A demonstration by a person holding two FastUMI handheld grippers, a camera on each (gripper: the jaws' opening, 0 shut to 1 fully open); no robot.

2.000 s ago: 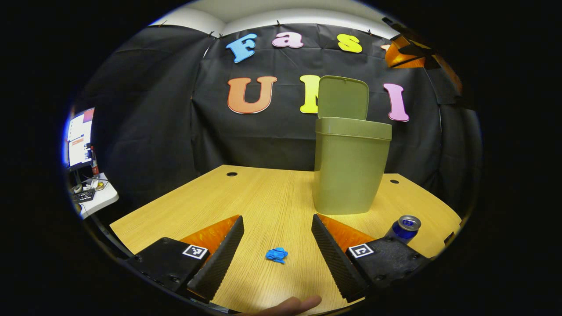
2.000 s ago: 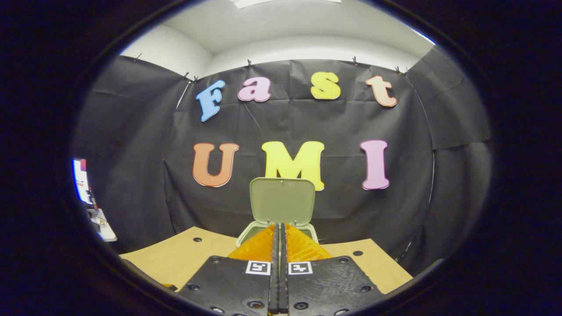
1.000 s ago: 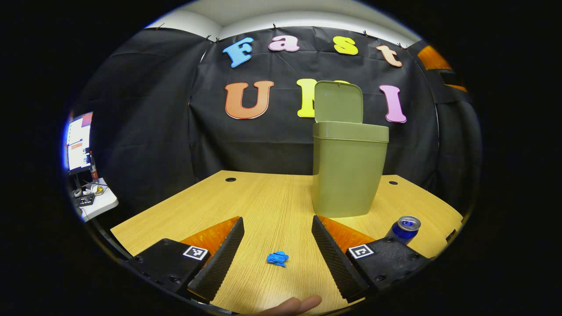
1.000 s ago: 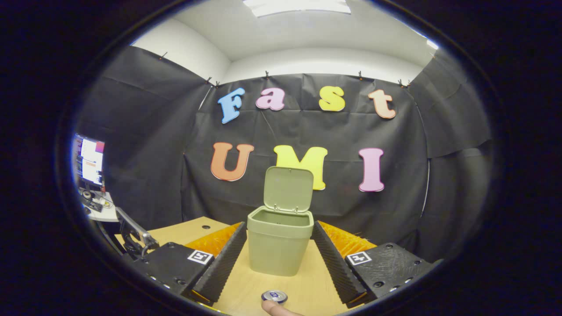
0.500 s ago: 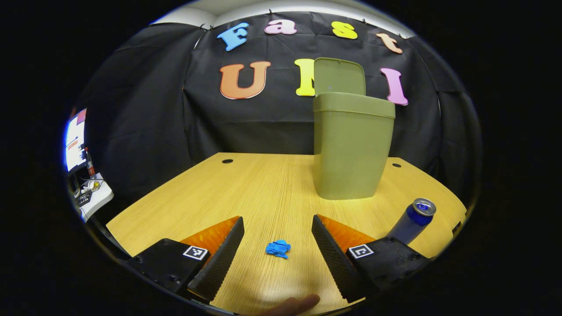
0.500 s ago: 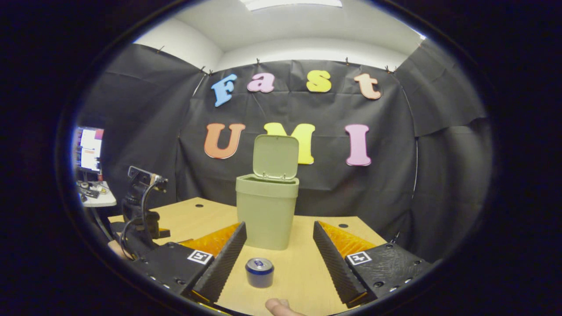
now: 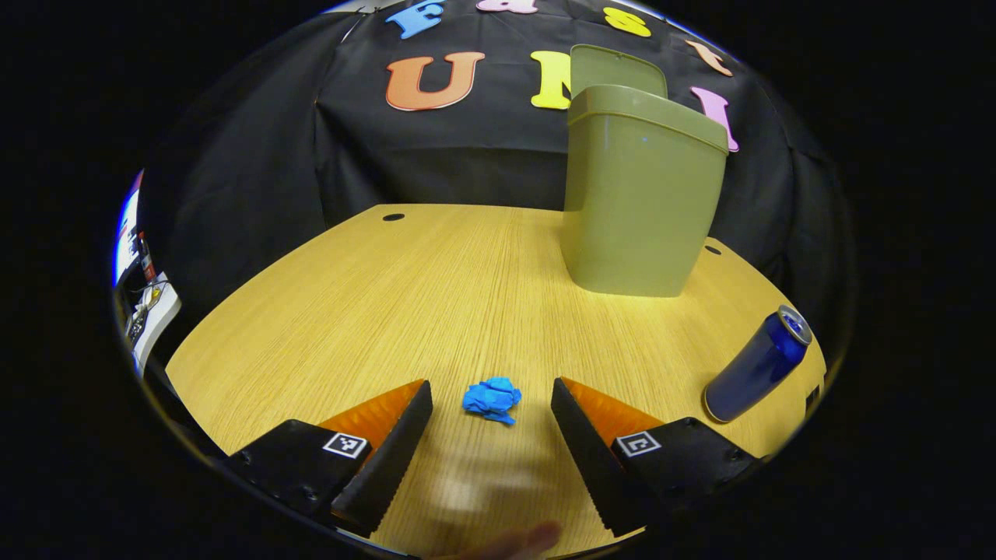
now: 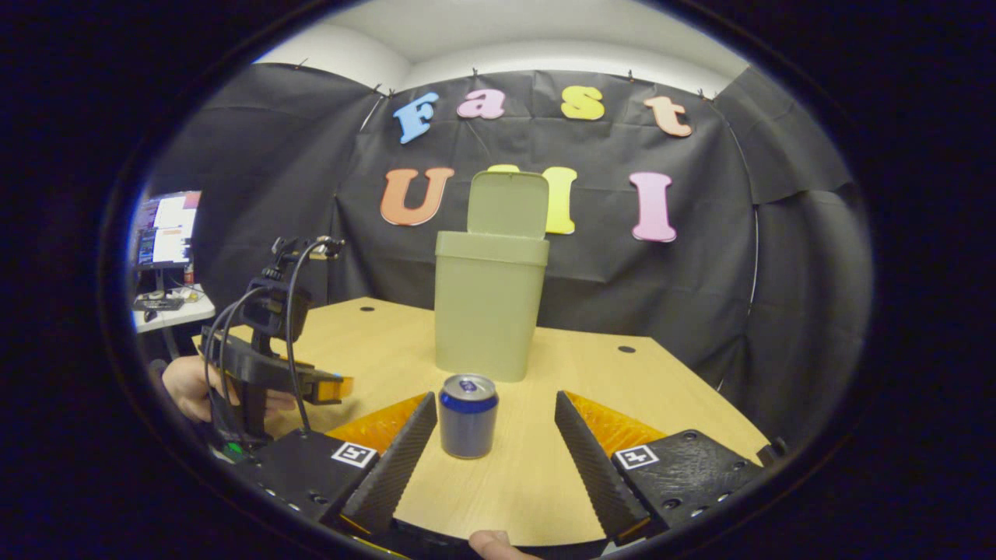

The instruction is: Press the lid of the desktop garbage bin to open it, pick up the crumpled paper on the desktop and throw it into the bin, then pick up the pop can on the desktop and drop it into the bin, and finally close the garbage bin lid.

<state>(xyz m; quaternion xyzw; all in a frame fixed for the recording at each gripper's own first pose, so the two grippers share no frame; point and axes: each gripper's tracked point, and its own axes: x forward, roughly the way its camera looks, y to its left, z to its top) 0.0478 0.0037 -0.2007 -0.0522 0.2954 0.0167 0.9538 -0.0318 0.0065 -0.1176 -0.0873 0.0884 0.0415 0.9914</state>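
Bin (image 7: 638,194) lid (image 8: 510,204) raised.
Paper (image 7: 491,399) is framed by the spread left gripper (image 7: 489,404); can (image 8: 468,416) by the spread right gripper (image 8: 495,412).

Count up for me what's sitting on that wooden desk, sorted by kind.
Garbage bin, lid up: 1
Crumpled paper: 1
Pop can: 1
Total: 3

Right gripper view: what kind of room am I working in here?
Probably a data-recording booth in an office: black cloth wall behind a wooden desk, with a monitor on a side table. The green bin stands open.
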